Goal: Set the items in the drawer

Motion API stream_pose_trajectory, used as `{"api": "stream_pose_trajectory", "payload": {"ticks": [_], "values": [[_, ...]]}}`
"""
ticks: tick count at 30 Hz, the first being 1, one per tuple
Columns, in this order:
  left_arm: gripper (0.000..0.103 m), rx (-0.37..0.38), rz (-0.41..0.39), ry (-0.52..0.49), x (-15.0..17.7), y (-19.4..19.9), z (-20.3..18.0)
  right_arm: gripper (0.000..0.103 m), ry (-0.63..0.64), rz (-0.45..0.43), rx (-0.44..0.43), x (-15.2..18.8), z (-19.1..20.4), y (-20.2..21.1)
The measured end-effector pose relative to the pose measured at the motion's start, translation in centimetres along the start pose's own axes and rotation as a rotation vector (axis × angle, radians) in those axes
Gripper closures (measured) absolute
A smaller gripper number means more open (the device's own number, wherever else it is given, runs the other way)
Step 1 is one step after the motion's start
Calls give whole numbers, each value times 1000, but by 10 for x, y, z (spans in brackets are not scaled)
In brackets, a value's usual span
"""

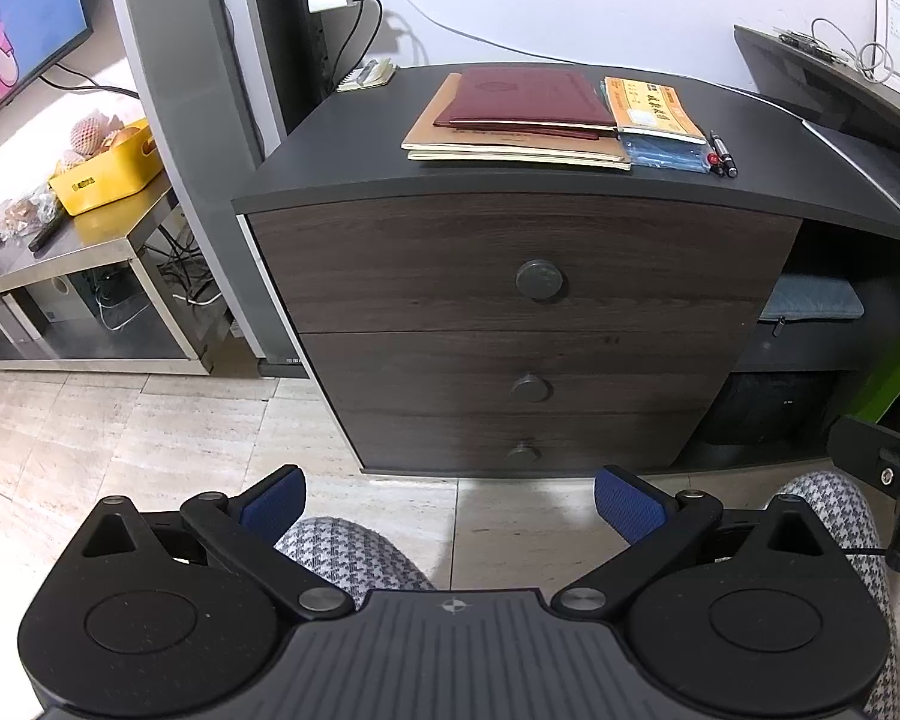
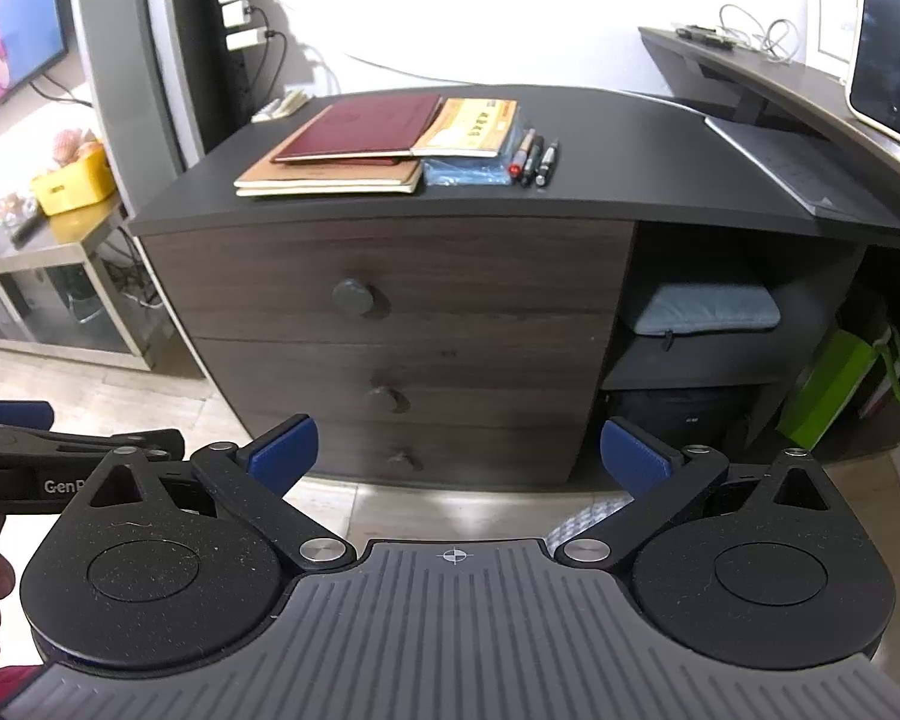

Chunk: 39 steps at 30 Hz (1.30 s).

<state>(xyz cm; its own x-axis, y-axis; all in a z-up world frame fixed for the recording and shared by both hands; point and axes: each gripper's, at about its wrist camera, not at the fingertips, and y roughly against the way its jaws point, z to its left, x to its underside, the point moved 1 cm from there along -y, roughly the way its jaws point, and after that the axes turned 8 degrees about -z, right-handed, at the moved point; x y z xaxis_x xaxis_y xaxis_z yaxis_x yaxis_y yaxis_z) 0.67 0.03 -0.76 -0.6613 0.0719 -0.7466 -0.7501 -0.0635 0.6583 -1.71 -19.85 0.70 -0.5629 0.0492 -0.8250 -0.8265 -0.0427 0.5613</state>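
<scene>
A dark wood cabinet has three shut drawers; the top drawer [image 1: 426,258] [image 2: 480,276] carries a round black knob [image 1: 539,279] [image 2: 353,297]. On the cabinet top lie a maroon folder [image 1: 522,99] [image 2: 360,126] over tan notebooks [image 1: 510,150] [image 2: 330,177], a yellow booklet [image 1: 651,108] [image 2: 471,126], a blue plastic sleeve [image 1: 666,153] [image 2: 468,171] and pens [image 1: 723,156] [image 2: 534,162]. My left gripper [image 1: 450,501] hangs open, low before the cabinet, holding nothing. My right gripper [image 2: 459,453] is open and empty at the same distance.
A steel low table [image 1: 108,246] with a yellow basket [image 1: 111,168] stands left, beside a tall grey panel [image 1: 180,90]. Right of the drawers, open shelves hold a grey pouch [image 2: 705,306] and a green bag [image 2: 828,384]. A person's checkered knees [image 1: 354,552] sit below the left gripper.
</scene>
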Motion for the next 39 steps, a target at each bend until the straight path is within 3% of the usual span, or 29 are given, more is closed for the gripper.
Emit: {"api": "stream_pose_trajectory", "payload": {"ticks": [39], "values": [[1,-1,1,13,3,-2,-3,0,-3,15,-15,-4,3,-6]]}}
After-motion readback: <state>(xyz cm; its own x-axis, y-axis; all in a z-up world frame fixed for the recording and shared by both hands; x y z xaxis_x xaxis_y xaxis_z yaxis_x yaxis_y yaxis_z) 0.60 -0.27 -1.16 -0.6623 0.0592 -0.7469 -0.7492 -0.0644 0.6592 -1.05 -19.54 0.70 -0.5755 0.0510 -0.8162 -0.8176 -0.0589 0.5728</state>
